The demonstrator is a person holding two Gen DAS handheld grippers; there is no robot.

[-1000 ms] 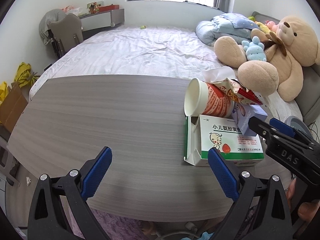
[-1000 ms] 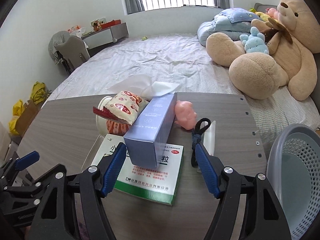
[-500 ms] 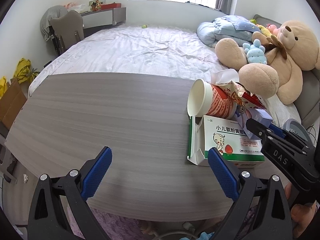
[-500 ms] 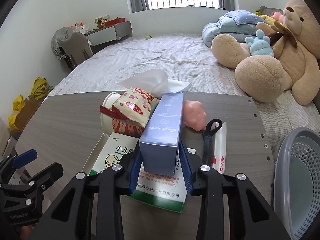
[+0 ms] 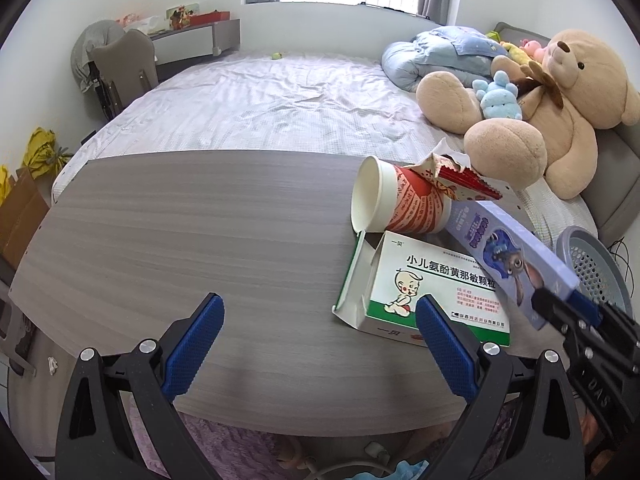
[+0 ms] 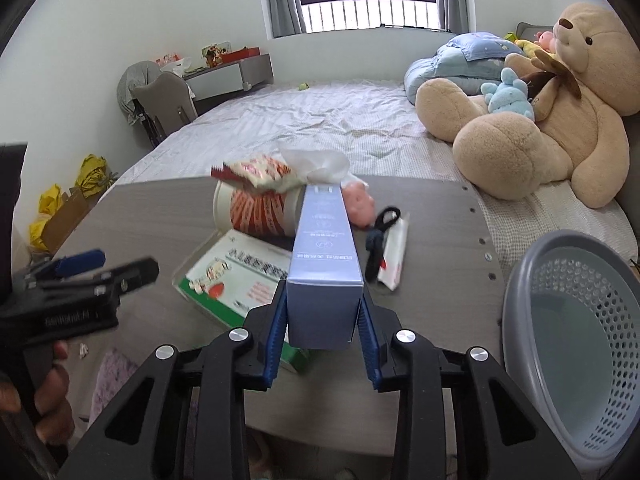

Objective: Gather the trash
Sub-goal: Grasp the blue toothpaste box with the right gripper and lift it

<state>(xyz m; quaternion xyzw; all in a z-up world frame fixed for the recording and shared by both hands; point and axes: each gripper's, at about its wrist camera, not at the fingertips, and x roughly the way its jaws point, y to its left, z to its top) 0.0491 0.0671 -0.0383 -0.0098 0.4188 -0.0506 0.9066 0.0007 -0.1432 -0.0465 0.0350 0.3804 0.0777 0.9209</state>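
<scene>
While the bed [image 6: 320, 120] fills the room beyond both claws, with a big tan teddy bear [image 6: 560, 112] sprawled on its right side past the right gripper's [image 6: 322, 324] tips, the grey wood-grain table [image 5: 180, 240] lies directly beneath both tools. A grey perforated basket [image 6: 576, 340] stands just to the right of the right gripper, off the table's edge. The left gripper [image 5: 320, 340] hangs over bare tabletop with its blue pads spread wide and nothing between them. Ahead and to the right of its right finger lies a white-and-green medicine box [image 5: 432, 292], flat, its end flap open toward the left. Beyond that box a red-and-white paper cup [image 5: 396, 204] lies on its side, its mouth turned left, with a red snack wrapper [image 5: 460, 180] on top of it. The right gripper's jaws are closing, and their blue pads press both long sides of a pale blue carton [image 6: 324, 256] at its near end. The carton's long axis runs straight away from that claw, its far end toward the cup and a crumpled white tissue [image 6: 316, 164], and it is tilted up above the medicine box. Just right of the carton, ahead of the claw, lie a pink toy [image 6: 360, 204], a white sachet [image 6: 394, 256] and a dark hair tie [image 6: 380, 236] across it.
</scene>
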